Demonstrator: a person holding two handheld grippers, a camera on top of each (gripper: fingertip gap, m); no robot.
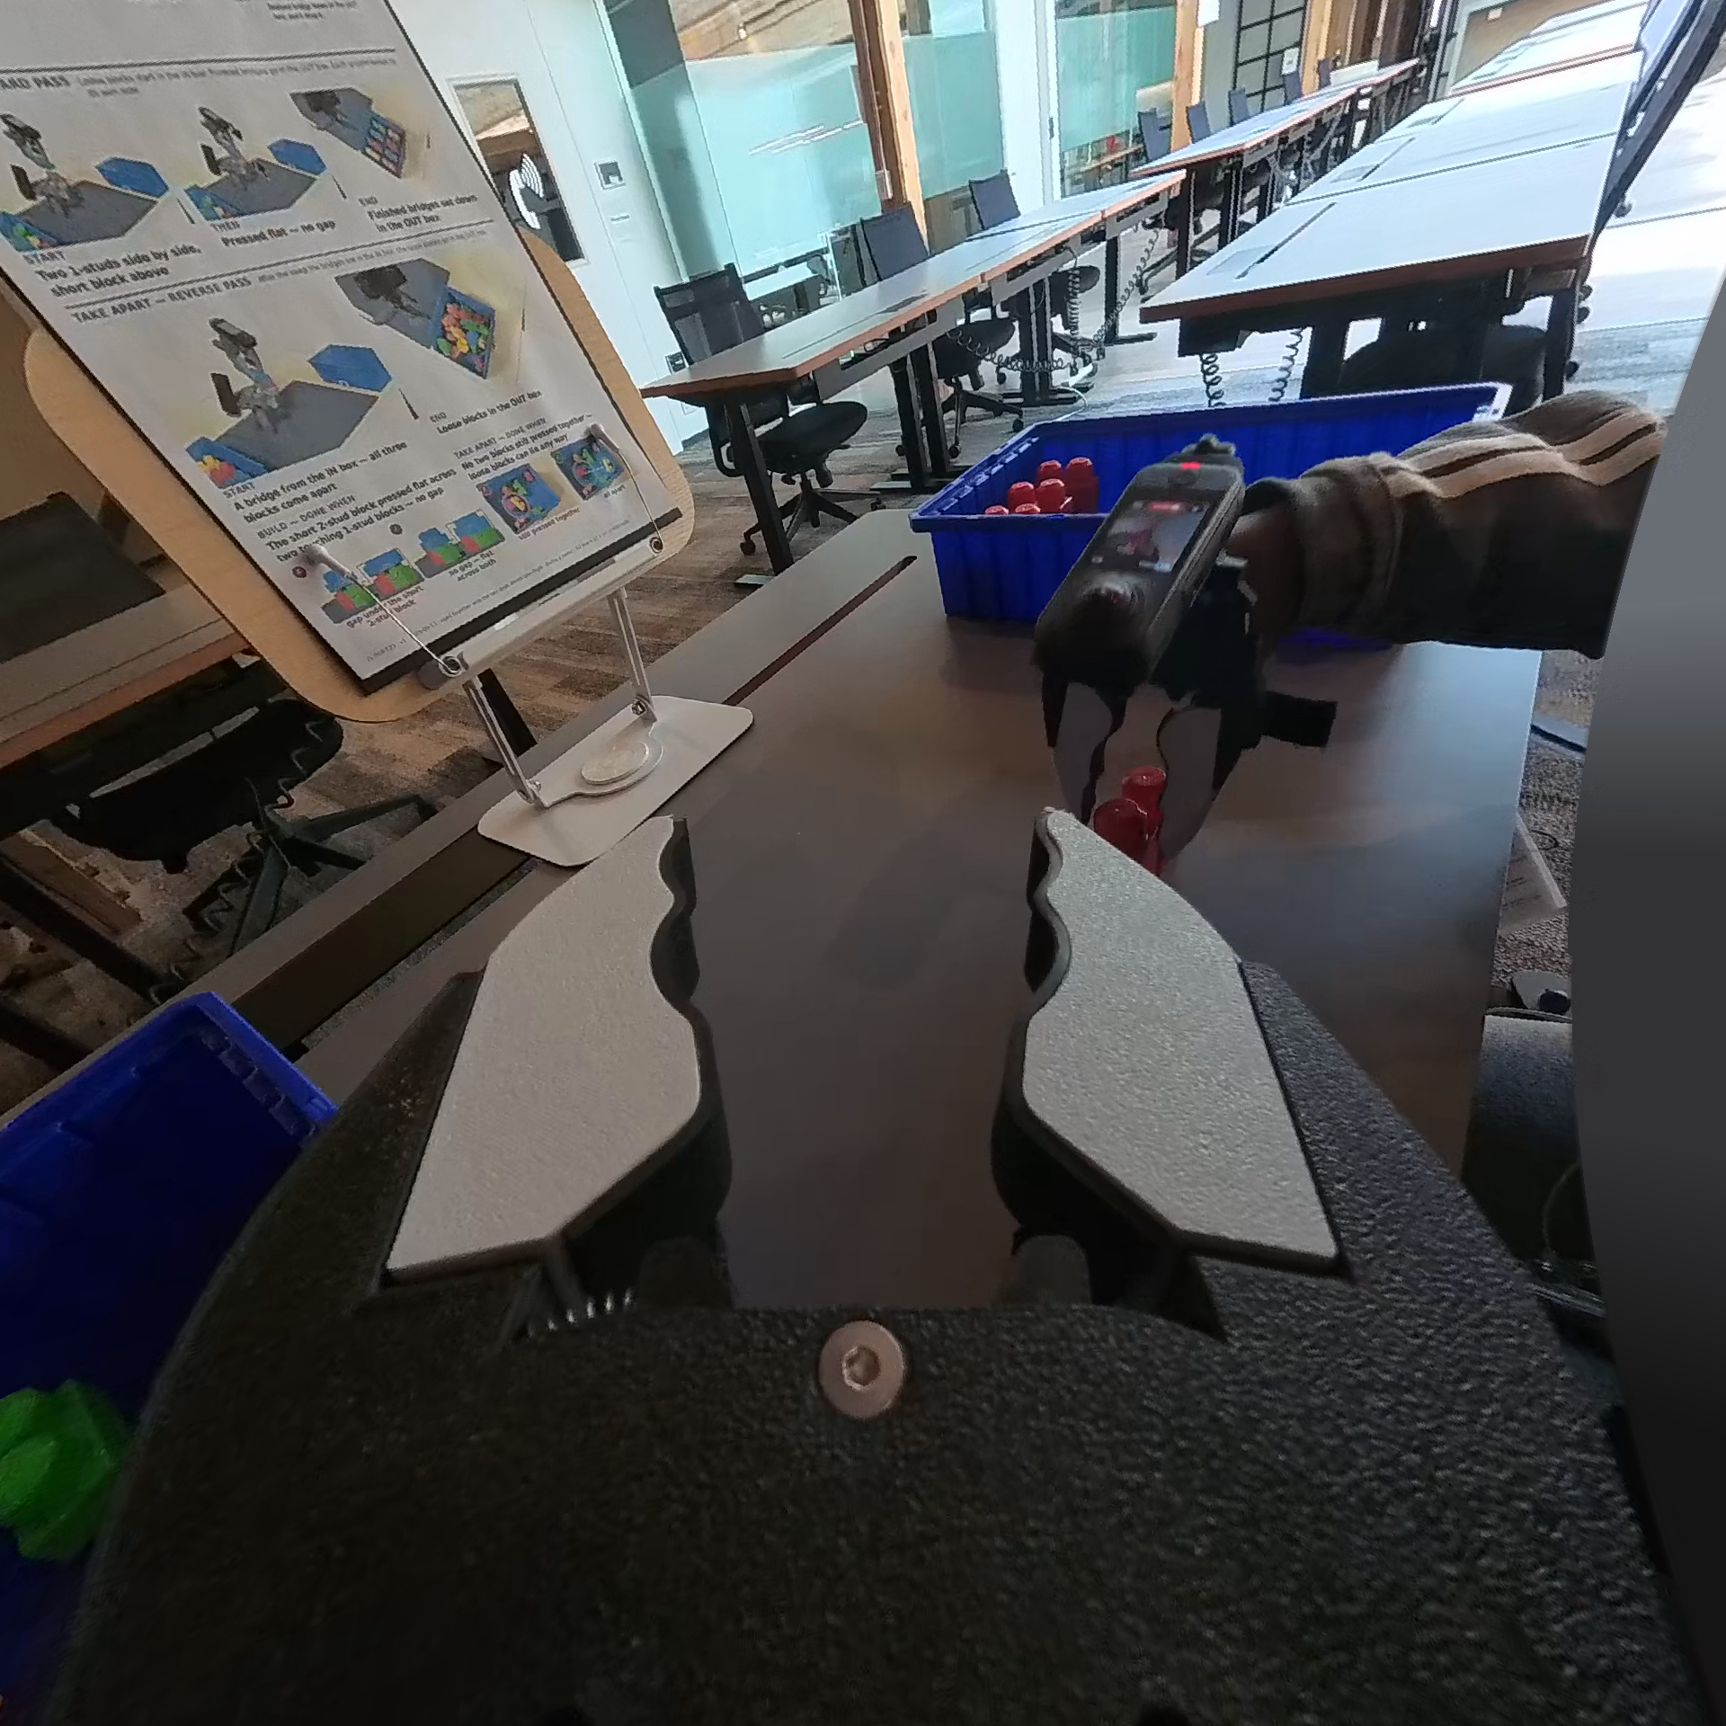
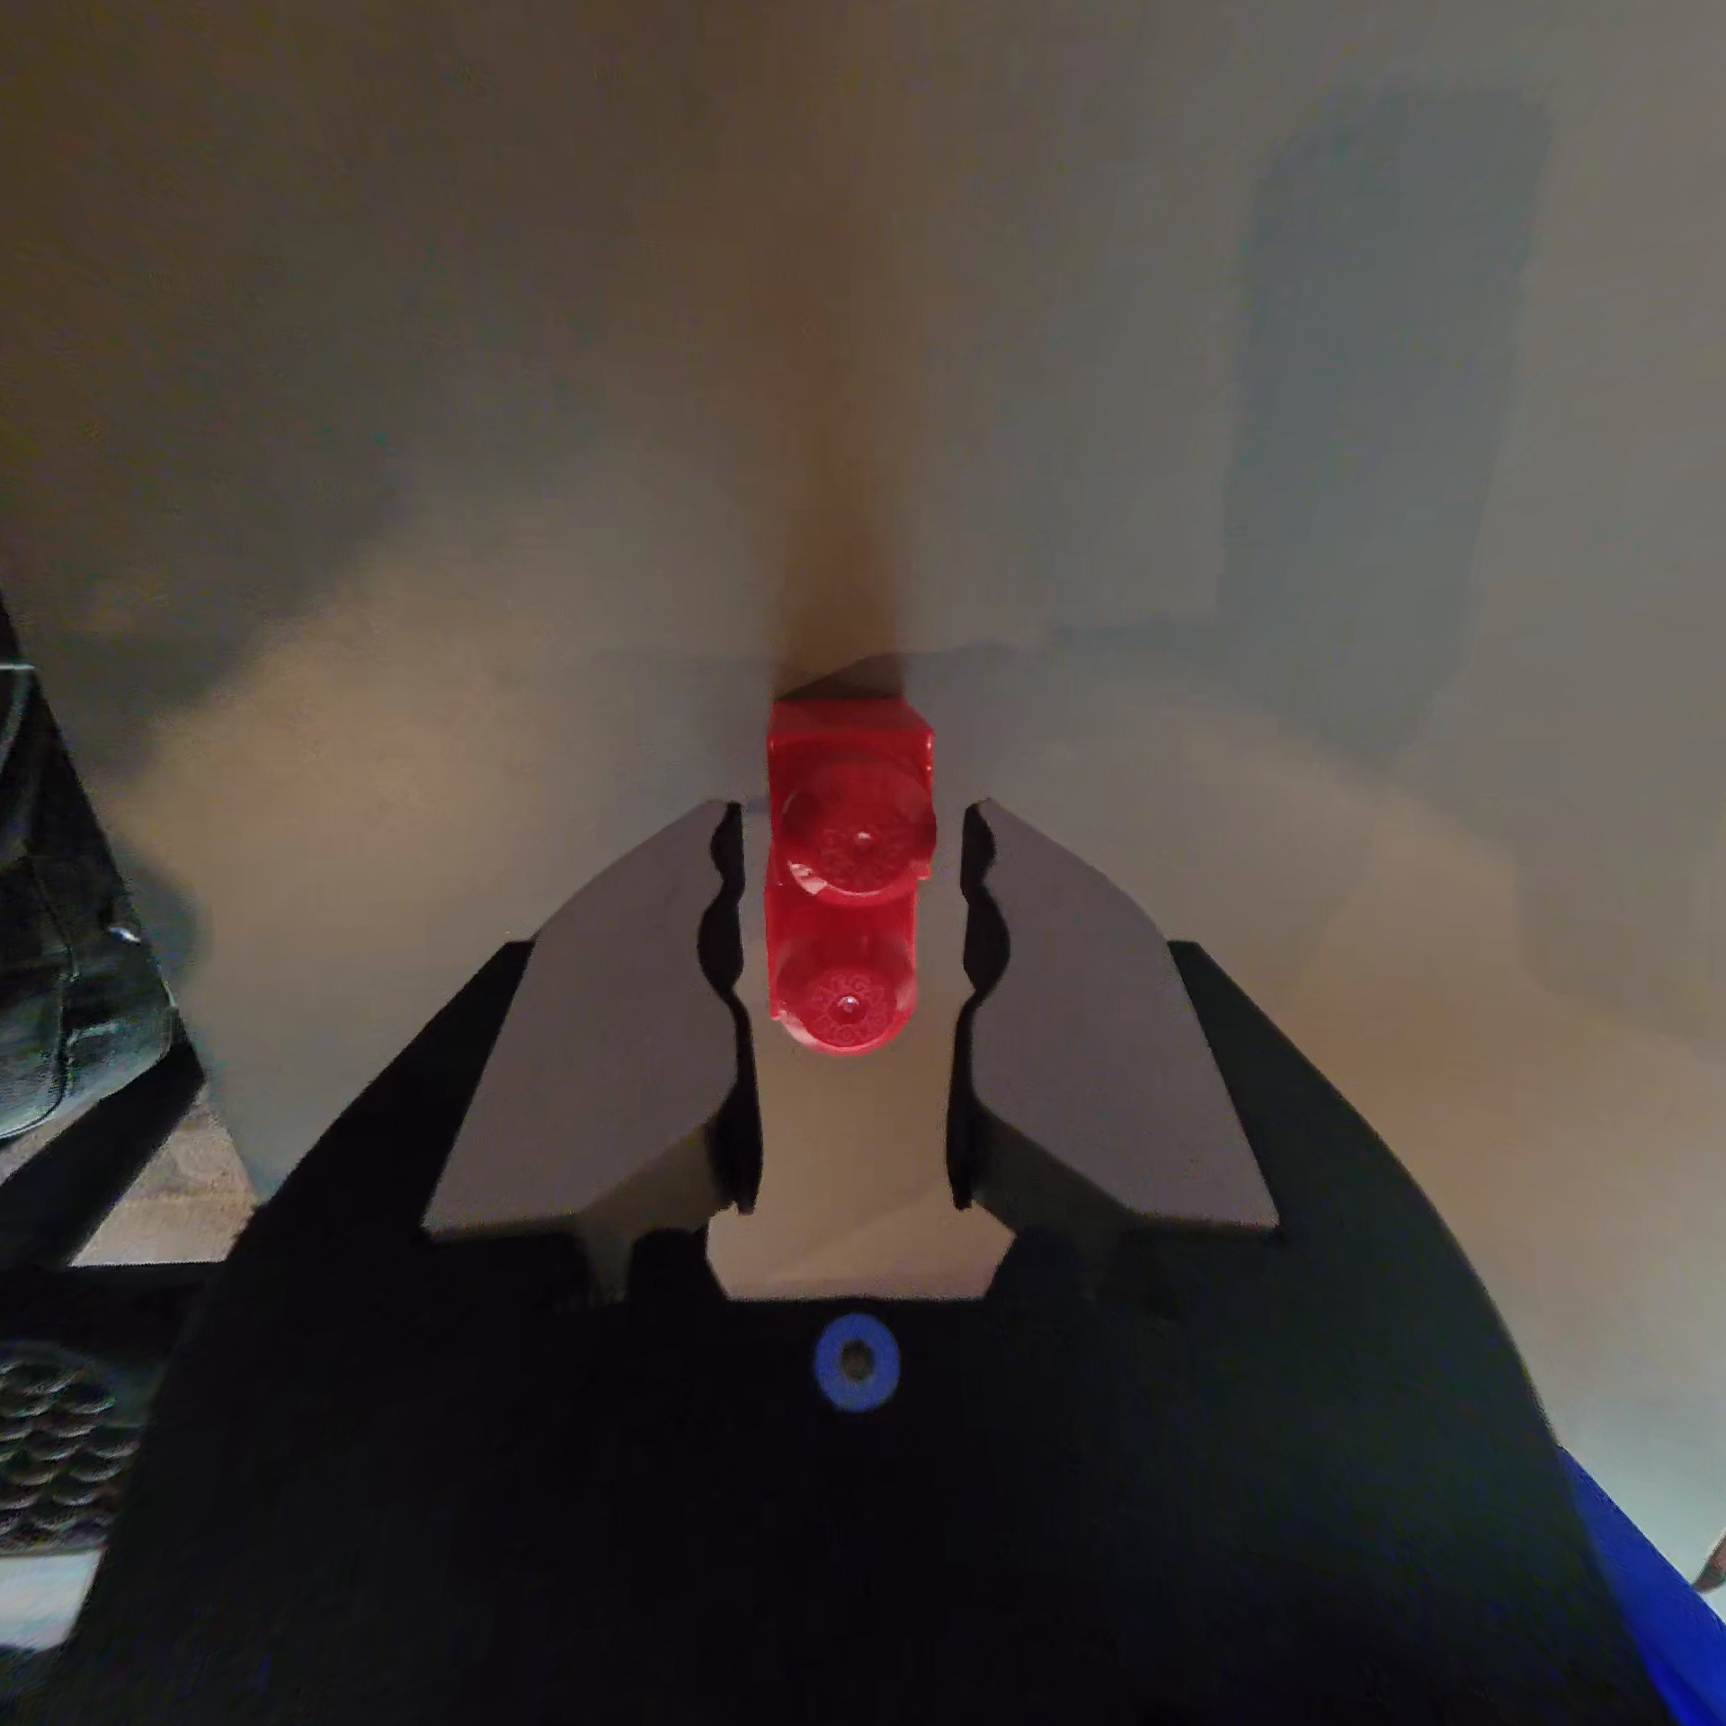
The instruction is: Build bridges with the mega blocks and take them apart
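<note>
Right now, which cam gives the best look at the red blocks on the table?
Right wrist view: the red blocks sit centred and close between the open jaws, studs facing the camera. The left wrist view shows them small and far off, partly hidden behind the right gripper.

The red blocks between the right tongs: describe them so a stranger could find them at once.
Start at the dark tabletop, with a blue plastic bin at its far edge. Nearer than the bin, the right tongs point down, open, around two red one-stud plastic blocks standing side by side. Unlike the red blocks heaped in the bin, these stand on the bare table.
</note>
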